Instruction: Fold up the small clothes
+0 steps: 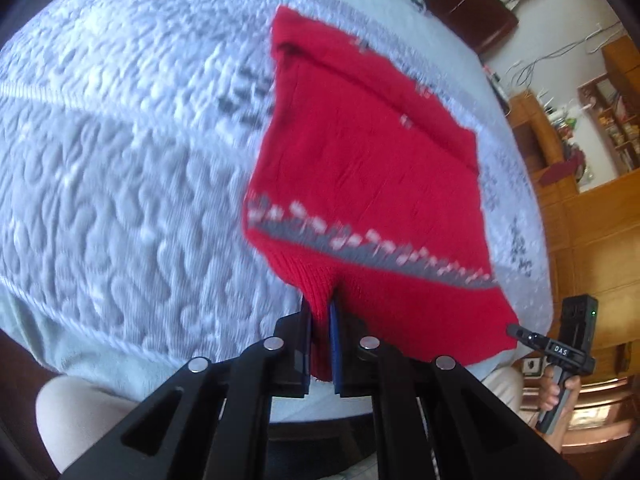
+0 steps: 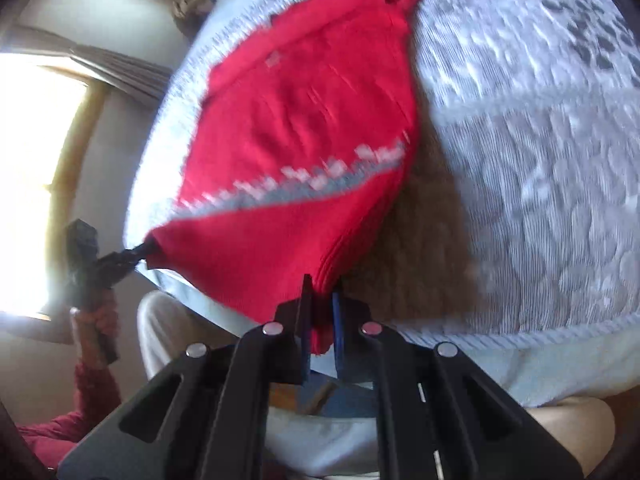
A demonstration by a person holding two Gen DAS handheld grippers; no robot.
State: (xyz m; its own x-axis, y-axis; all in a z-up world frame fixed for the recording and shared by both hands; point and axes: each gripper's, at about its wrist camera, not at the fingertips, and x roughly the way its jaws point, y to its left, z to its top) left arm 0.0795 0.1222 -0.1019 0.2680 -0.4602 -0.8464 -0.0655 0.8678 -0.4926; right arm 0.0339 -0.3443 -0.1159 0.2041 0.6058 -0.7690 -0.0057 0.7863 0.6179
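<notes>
Quilted bed [image 1: 120,160]: both grippers [image 1: 320,320] [image 2: 322,296] pinch the red sweater's [image 1: 360,152] hem (window [image 2: 36,160] only rightward).

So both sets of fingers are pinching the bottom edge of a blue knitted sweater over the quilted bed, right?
Not blue: the sweater is red, with a grey-and-white patterned band, as both wrist views show. The left gripper and right gripper do pinch its bottom edge over the quilted bed.

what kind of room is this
Most likely a bedroom in a home: the red sweater lies on a quilted bedspread, with wooden shelves of household items along the wall and a curtained window.
</notes>
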